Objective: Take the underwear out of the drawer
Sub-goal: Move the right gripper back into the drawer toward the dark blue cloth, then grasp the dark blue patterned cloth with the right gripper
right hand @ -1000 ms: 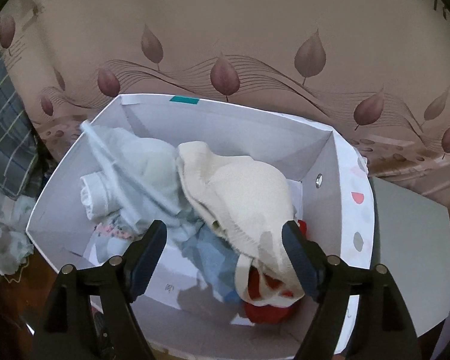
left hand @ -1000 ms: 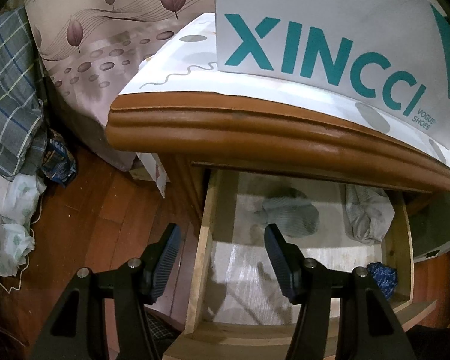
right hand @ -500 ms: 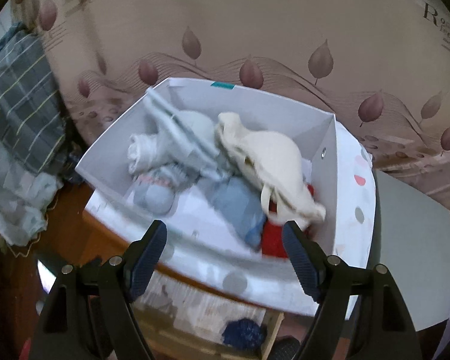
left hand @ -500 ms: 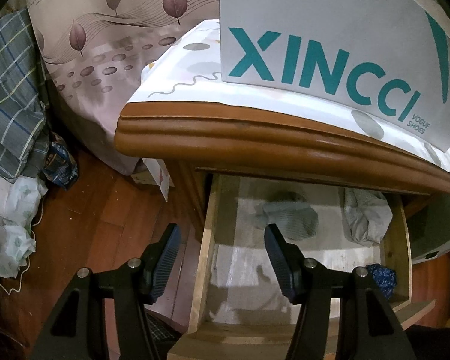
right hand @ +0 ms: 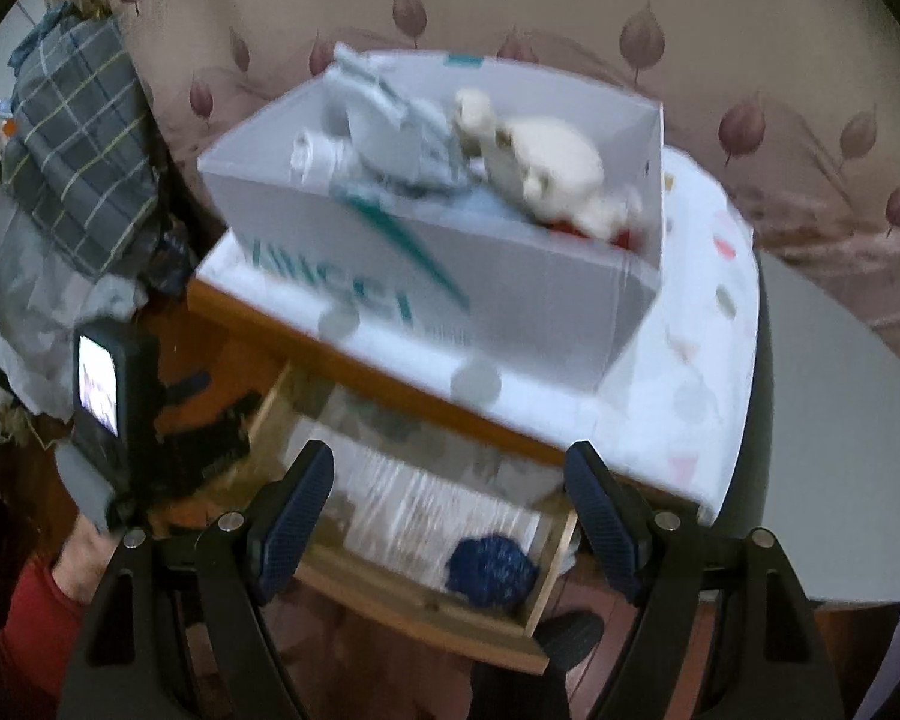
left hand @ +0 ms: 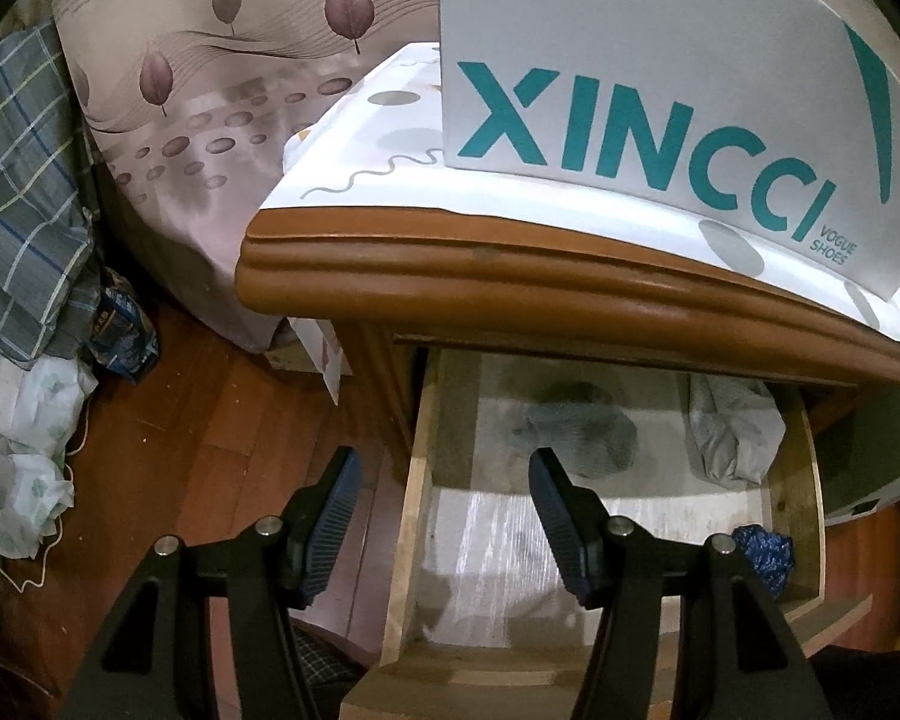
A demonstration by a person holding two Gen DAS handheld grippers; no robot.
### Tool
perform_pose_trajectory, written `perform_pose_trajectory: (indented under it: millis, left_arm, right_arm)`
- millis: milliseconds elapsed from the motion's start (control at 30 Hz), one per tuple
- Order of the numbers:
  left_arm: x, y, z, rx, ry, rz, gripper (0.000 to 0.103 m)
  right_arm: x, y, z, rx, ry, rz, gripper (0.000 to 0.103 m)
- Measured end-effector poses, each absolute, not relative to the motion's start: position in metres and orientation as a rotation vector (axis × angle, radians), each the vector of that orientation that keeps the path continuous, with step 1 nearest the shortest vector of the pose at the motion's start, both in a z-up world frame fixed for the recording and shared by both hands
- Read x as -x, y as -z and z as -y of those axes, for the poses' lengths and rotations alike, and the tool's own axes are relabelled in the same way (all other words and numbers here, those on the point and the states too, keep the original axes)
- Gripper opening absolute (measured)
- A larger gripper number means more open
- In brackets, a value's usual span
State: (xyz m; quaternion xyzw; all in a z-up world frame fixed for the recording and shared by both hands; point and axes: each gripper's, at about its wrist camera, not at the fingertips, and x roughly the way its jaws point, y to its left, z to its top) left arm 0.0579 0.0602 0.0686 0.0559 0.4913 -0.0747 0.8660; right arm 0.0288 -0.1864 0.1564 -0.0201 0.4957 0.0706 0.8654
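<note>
The wooden drawer (left hand: 417, 516) is pulled open under the nightstand top. In it lie a grey garment (left hand: 582, 435), a light grey garment (left hand: 729, 438) at the back right and a dark blue garment (left hand: 762, 552) at the front right. My left gripper (left hand: 444, 522) is open and empty over the drawer's left wall. My right gripper (right hand: 450, 516) is open and empty above the open drawer (right hand: 426, 606), with the blue garment (right hand: 489, 570) between its fingers in view. The left gripper's body (right hand: 150, 420) shows at the left of the right wrist view.
A white XINCCI shoe box (left hand: 660, 90) stands on the nightstand; it (right hand: 510, 300) holds several garments, among them a cream bra (right hand: 546, 168). A leaf-patterned bed (left hand: 198, 120) is behind. Plaid cloth (left hand: 18, 192) and plastic bags (left hand: 12, 450) lie at the left on the wooden floor.
My right gripper has pulled back and down from over the shoe box, so the open drawer now shows below it. My left gripper has shifted slightly left.
</note>
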Motion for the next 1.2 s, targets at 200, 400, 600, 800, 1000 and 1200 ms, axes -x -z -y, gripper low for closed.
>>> perform_pose_trajectory:
  millis: [200,400,600,800,1000,1200]
  left_arm:
    - [-0.057,-0.070,-0.060,-0.120,0.157,-1.031,0.060]
    - [-0.058,-0.069,-0.060,-0.119,0.157,-1.035,0.060]
    - [-0.057,-0.071,-0.061,-0.115,0.172,-1.034,0.060]
    - [-0.056,-0.069,-0.059,-0.121,0.194,-1.048,0.060]
    - [-0.055,-0.065,-0.054,-0.142,0.210,-1.060,0.060]
    - [-0.054,-0.061,-0.047,-0.181,0.215,-1.063,0.060]
  right_arm:
    - [-0.020,-0.100,0.186,0.032,-0.161,-1.154,0.076]
    - [-0.023,-0.043,0.179,0.048,-0.169,-1.259,0.076]
    - [-0.034,0.004,0.180,0.057,-0.166,-1.345,0.076]
    - [-0.053,0.043,0.187,0.079,-0.145,-1.439,0.076]
    - [-0.069,0.077,0.190,0.147,-0.139,-1.536,0.076]
    - [-0.081,0.106,0.189,0.186,-0.144,-1.620,0.076]
